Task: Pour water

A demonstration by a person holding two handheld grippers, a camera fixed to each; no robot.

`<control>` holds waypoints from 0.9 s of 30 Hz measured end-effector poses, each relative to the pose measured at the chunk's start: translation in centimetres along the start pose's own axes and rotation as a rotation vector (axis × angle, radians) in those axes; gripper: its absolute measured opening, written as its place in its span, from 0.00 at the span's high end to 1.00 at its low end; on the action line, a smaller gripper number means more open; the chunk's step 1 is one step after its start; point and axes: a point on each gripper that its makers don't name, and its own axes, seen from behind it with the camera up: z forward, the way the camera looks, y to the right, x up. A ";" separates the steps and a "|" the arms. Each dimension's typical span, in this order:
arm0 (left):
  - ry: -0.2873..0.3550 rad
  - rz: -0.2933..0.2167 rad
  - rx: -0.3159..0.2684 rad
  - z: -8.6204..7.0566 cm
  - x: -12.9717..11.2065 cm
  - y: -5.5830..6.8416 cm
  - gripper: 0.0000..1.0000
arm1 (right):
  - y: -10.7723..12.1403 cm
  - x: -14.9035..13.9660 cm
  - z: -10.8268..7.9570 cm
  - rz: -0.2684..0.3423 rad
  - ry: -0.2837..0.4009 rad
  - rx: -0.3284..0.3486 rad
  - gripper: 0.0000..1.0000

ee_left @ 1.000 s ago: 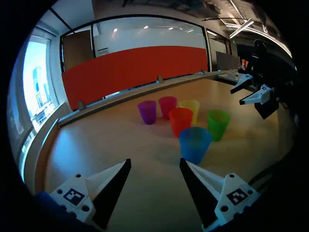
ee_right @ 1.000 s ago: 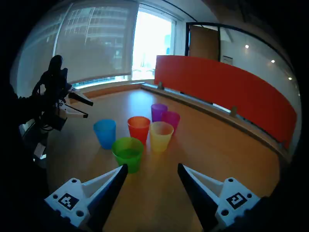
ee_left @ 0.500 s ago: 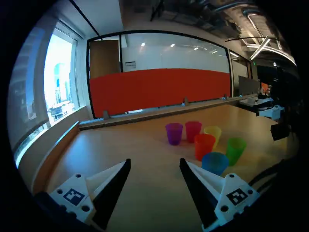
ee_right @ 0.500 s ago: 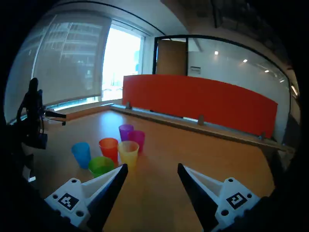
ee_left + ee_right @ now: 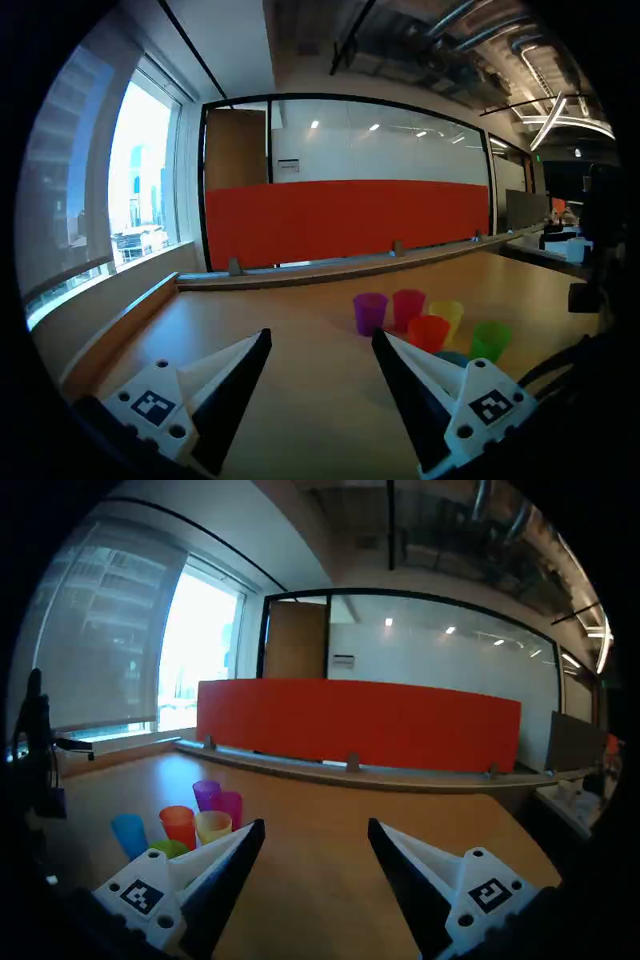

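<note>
Ahead-right of the left gripper, spread and empty, cups cluster on the table; they sit low-left of the right gripper, likewise spread.

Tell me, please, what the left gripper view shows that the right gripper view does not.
Left gripper view: past the open left gripper, the green cup stands in plain sight while the blue cup peeks from behind a finger. Right gripper view: past the open right gripper it is reversed, the blue cup plain, the green one half hidden; the left gripper is a dark shape at the left edge. Shared: six cups on the table, the red partition, the door.
</note>
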 end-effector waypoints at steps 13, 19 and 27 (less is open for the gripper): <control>0.083 -0.037 0.006 0.9 2.0 1.8 0.07 | 2.6 0.6 -1.0 0.039 0.070 -0.124 0.00; 0.107 -0.040 0.008 1.5 2.5 2.8 0.07 | 3.6 1.3 -1.4 0.060 0.092 -0.160 0.00; 0.152 -0.027 0.020 2.2 3.7 4.0 0.07 | 5.0 1.4 -1.7 0.068 0.099 -0.199 0.00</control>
